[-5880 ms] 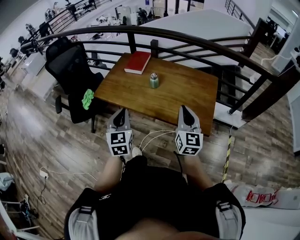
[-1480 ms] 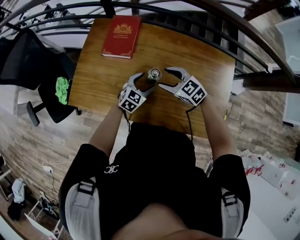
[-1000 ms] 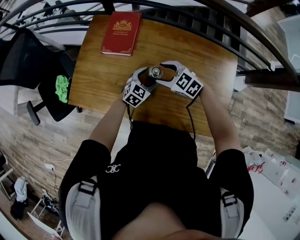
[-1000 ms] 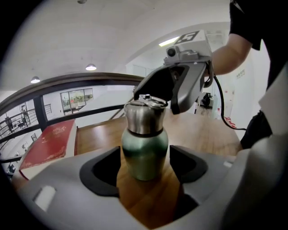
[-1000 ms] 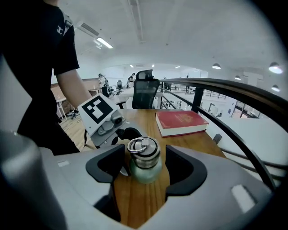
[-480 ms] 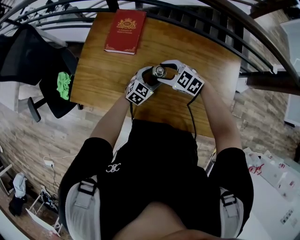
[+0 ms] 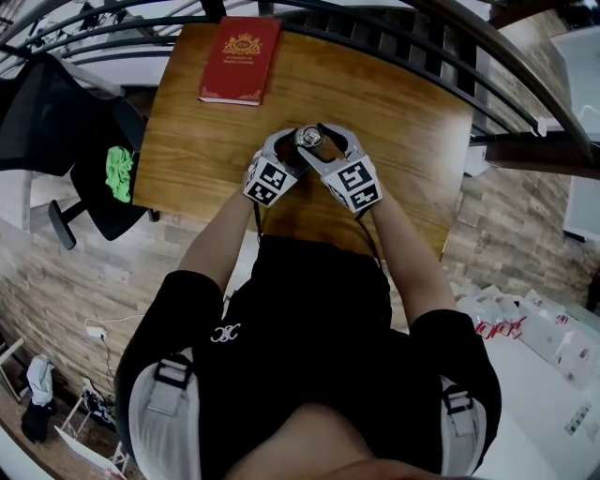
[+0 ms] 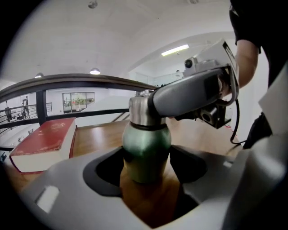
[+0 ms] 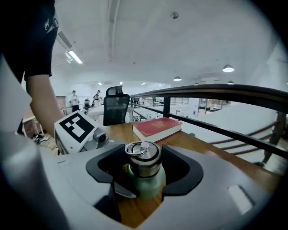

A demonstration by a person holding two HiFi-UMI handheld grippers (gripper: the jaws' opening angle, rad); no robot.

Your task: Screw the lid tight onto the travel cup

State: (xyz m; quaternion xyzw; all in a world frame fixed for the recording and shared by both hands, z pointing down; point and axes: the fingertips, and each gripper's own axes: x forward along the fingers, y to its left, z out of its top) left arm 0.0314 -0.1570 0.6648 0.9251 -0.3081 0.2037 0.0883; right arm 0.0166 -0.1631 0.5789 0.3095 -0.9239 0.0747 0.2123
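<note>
A green travel cup (image 8: pixel 146 148) with a steel lid (image 9: pixel 143 158) stands upright near the middle of the wooden table (image 7: pixel 412 112). My left gripper (image 8: pixel 146 168) is shut on the cup's green body, a pad pressing each side. From the other side my right gripper (image 9: pixel 144 168) is shut on the lid, whose ring handle lies flat on top. In the head view the cup (image 7: pixel 307 138) shows from above between both grippers, the left gripper (image 7: pixel 292 142) at its left and the right gripper (image 7: pixel 317 142) at its right.
A red book (image 7: pixel 239 58) lies at the table's far left corner. A dark curved railing (image 7: pixel 450 28) runs just behind the table. Left of the table stands a black office chair (image 7: pixel 56 122) with a green cloth (image 7: pixel 118 173) on it.
The person walked up to the table and both grippers closed in on the cup. In the last half second the right gripper swung clockwise round the lid, its marker cube nearer the person.
</note>
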